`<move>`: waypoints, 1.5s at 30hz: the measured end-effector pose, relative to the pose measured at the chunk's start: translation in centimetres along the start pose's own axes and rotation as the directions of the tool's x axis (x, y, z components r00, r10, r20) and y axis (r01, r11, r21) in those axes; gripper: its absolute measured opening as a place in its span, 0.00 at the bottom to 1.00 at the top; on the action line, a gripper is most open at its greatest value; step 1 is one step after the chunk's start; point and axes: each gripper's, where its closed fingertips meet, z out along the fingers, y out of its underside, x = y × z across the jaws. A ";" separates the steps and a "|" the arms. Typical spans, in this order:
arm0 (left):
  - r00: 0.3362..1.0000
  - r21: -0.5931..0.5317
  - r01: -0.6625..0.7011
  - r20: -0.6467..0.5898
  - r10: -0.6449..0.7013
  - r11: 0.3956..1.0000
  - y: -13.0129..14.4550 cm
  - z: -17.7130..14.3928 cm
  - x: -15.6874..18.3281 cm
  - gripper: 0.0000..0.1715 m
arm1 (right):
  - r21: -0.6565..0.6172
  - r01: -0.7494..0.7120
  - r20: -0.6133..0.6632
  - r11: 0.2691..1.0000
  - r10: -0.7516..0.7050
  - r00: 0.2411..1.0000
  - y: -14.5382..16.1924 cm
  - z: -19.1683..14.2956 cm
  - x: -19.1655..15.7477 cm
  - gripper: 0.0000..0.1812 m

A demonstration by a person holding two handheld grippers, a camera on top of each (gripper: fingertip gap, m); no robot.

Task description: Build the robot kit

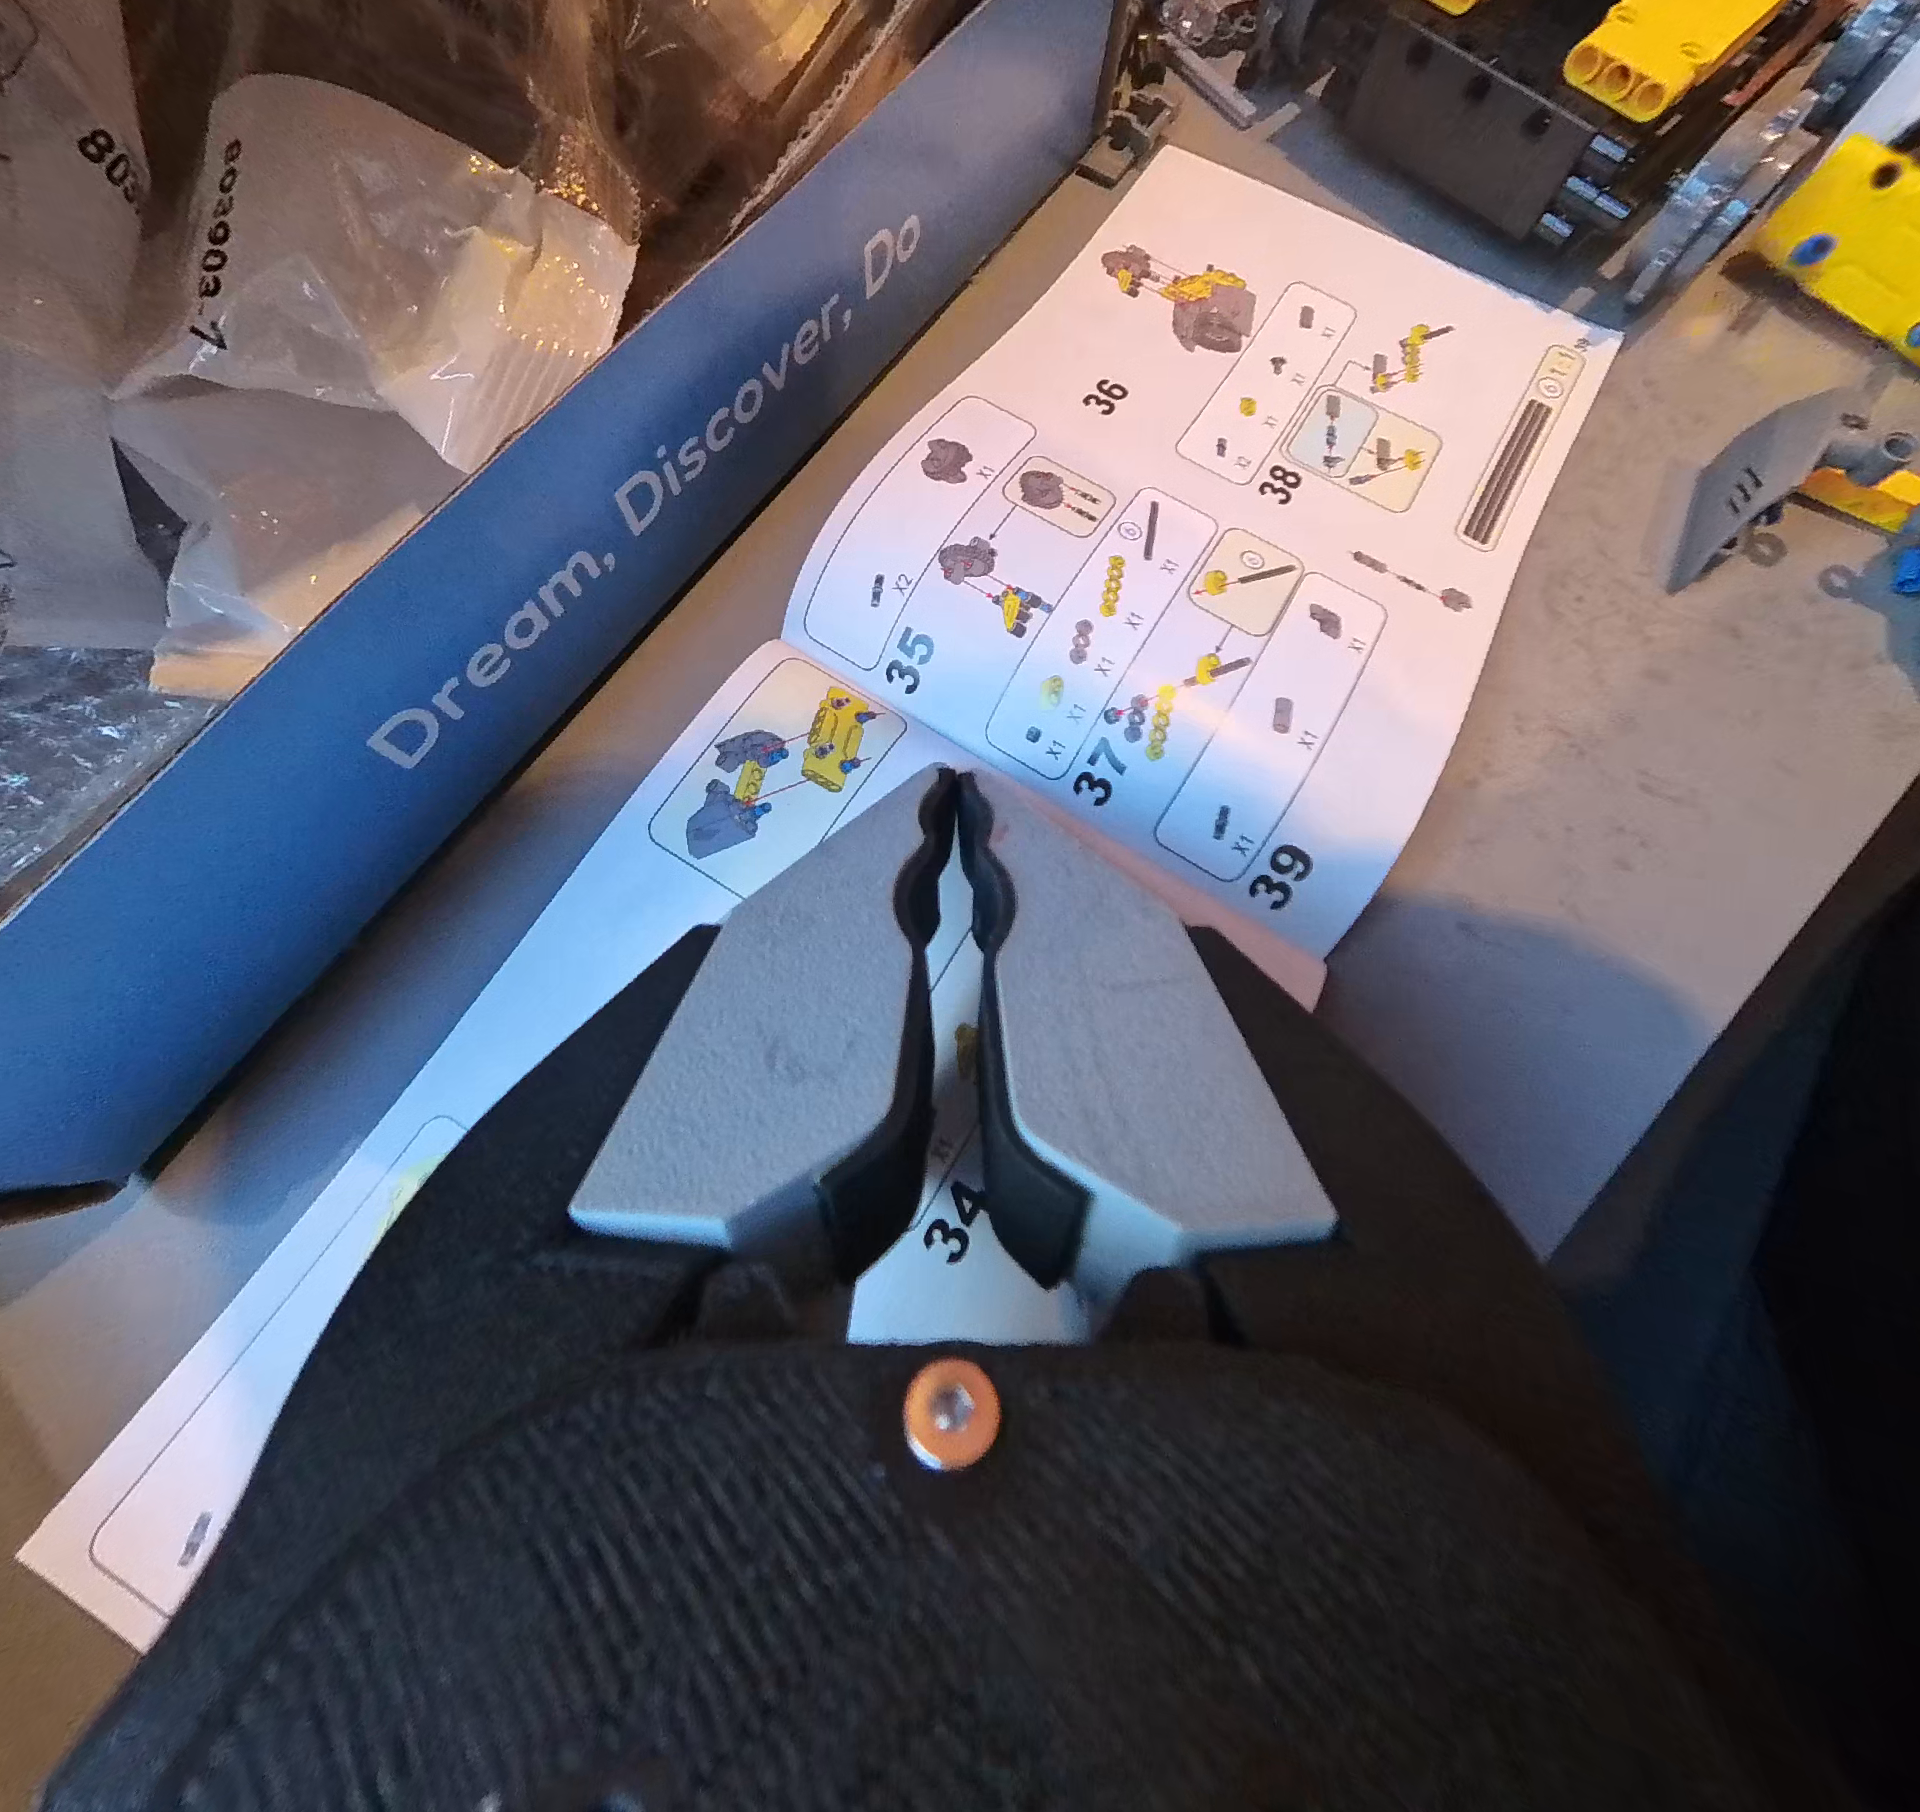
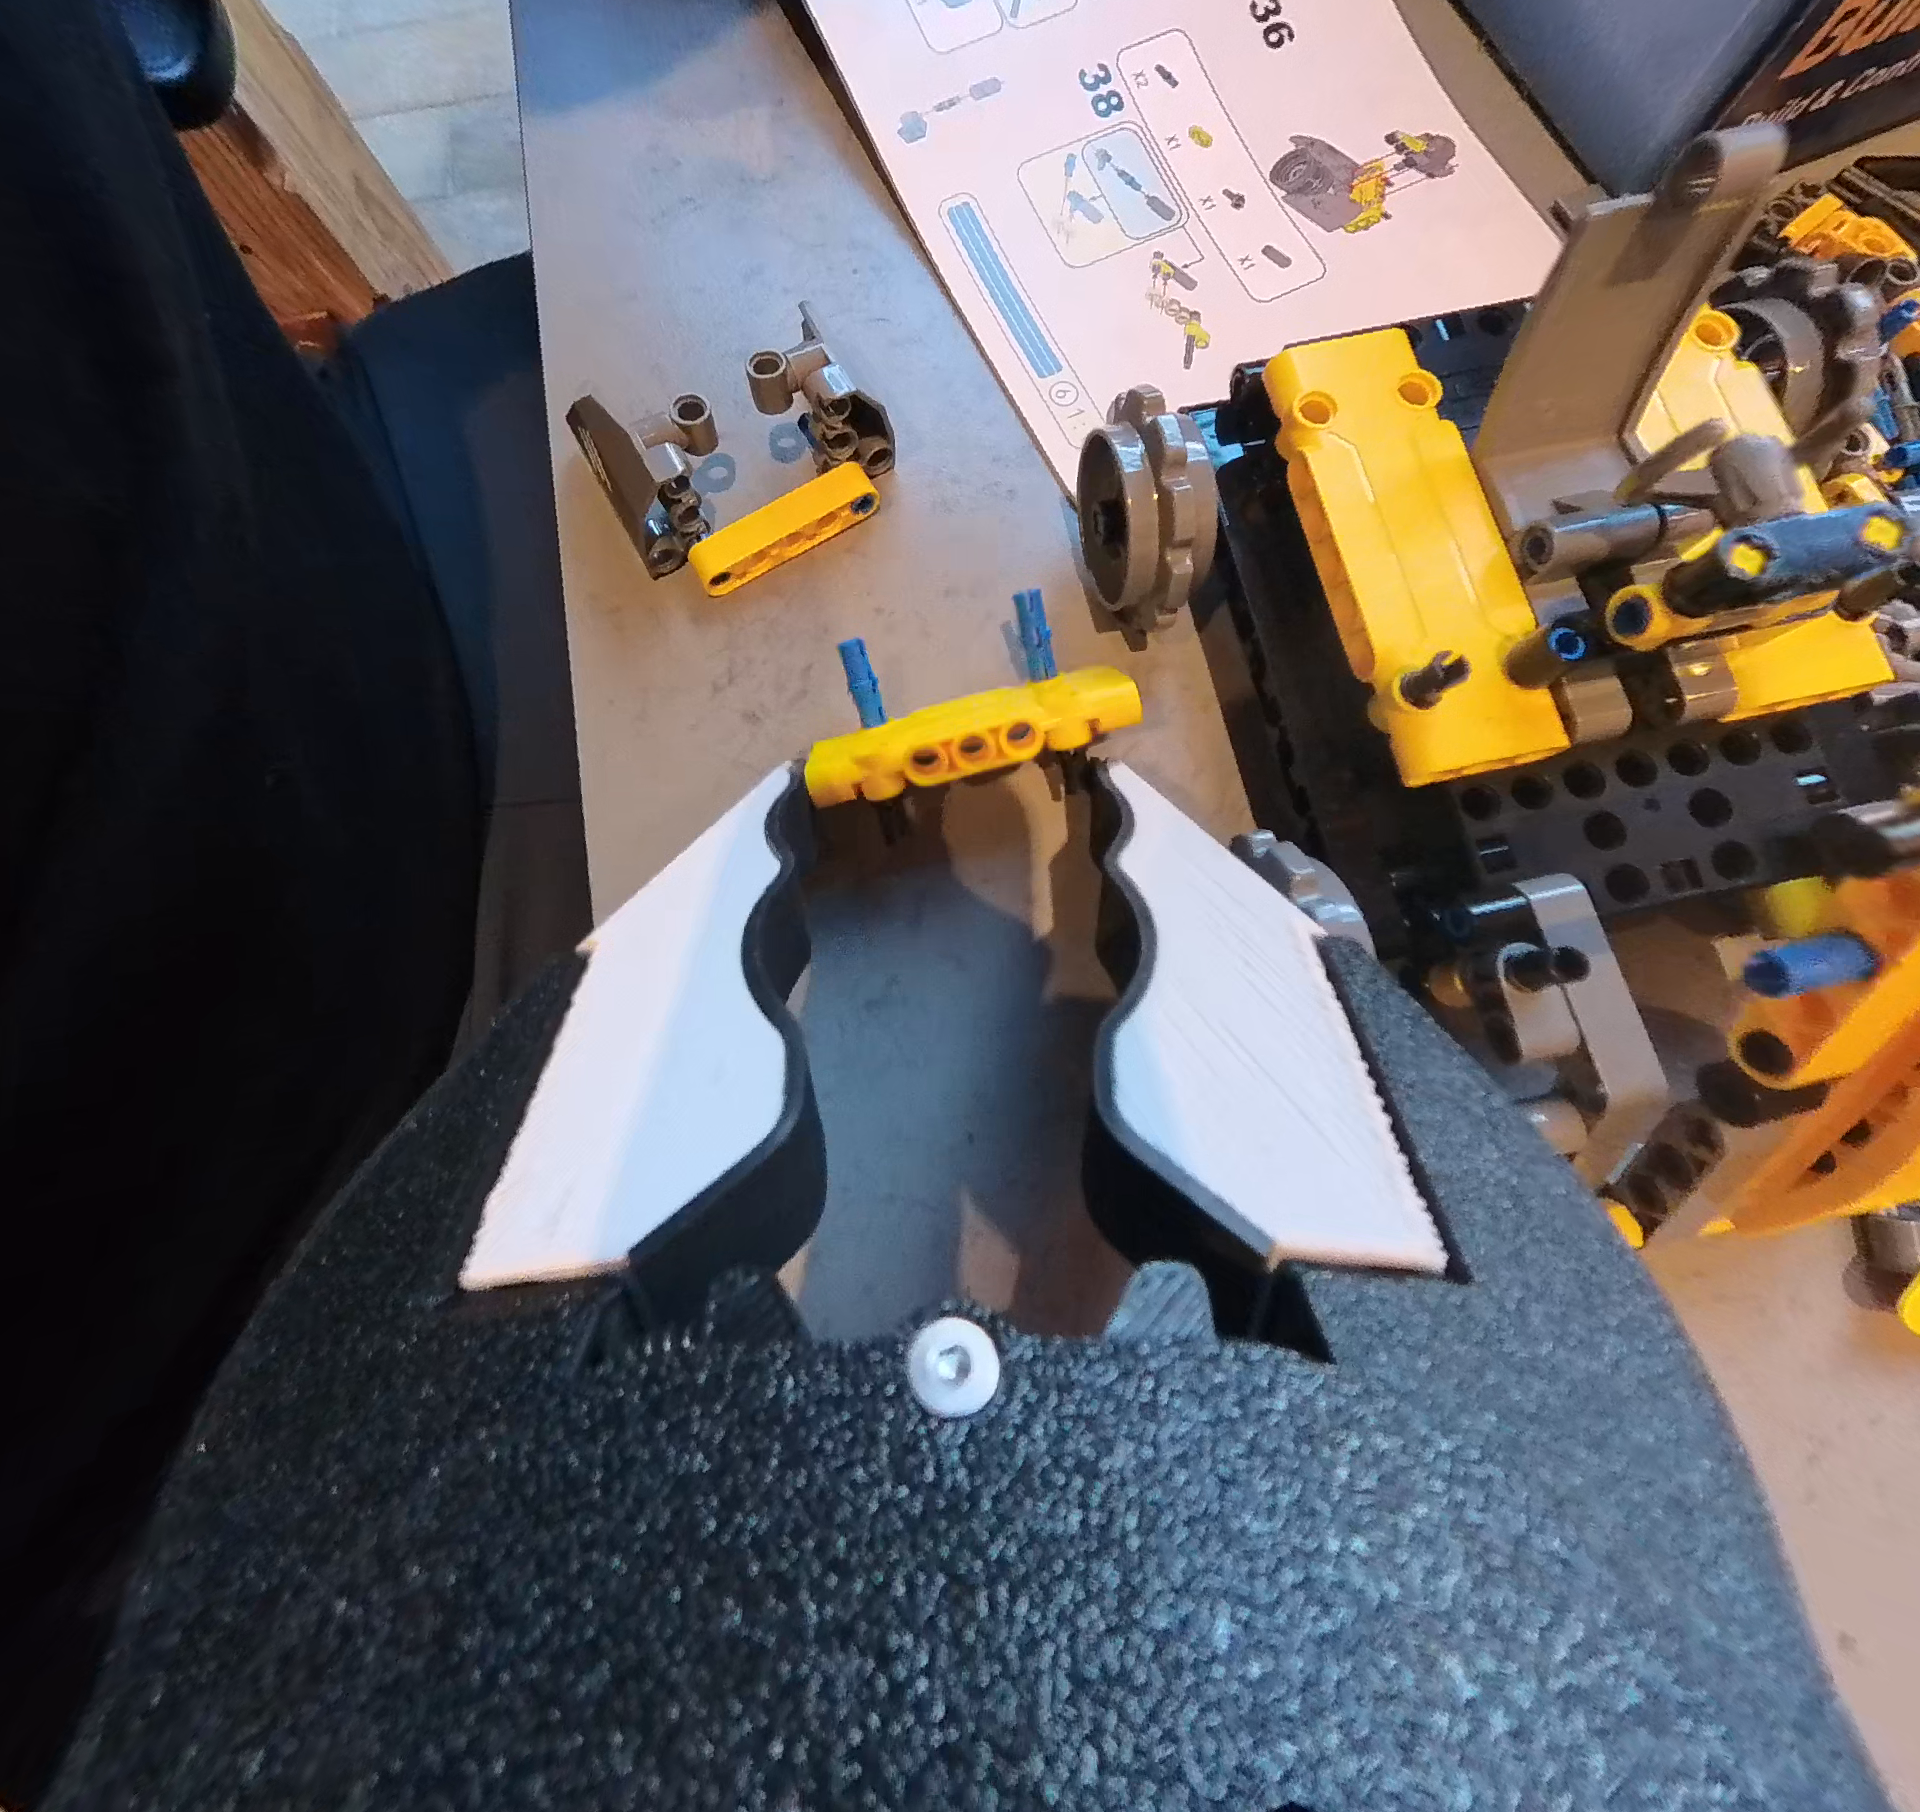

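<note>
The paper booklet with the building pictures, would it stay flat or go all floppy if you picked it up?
Probably floppy: the instruction booklet is thin paper, and its open pages already curve up from the grey table. It likely weighs little. Lifted by one edge, the pages would probably sag or fall shut.

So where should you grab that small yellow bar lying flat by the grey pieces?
Probably across the narrow width of the yellow bar, near its middle, coming down from above. It lies flat on the table, so only its long edges offer facing sides, and one end touches the grey pieces.
</note>
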 end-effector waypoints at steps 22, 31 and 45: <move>1.000 0.001 0.011 -0.003 -0.011 1.000 0.0 0.0 -0.1 0.00 | 0.000 0.006 -0.009 1.000 -0.006 1.000 0.0 0.0 0.0 0.29; 0.997 0.061 -0.019 0.075 0.015 0.998 -1.1 -0.9 0.3 0.26 | 0.044 0.054 0.001 0.998 -0.054 0.999 -0.5 -0.4 -0.6 0.29; 0.948 0.060 -0.128 -0.287 0.140 0.990 -3.5 1.6 17.3 0.41 | 0.095 0.107 0.022 0.990 -0.110 0.994 -1.0 -1.0 -1.5 0.29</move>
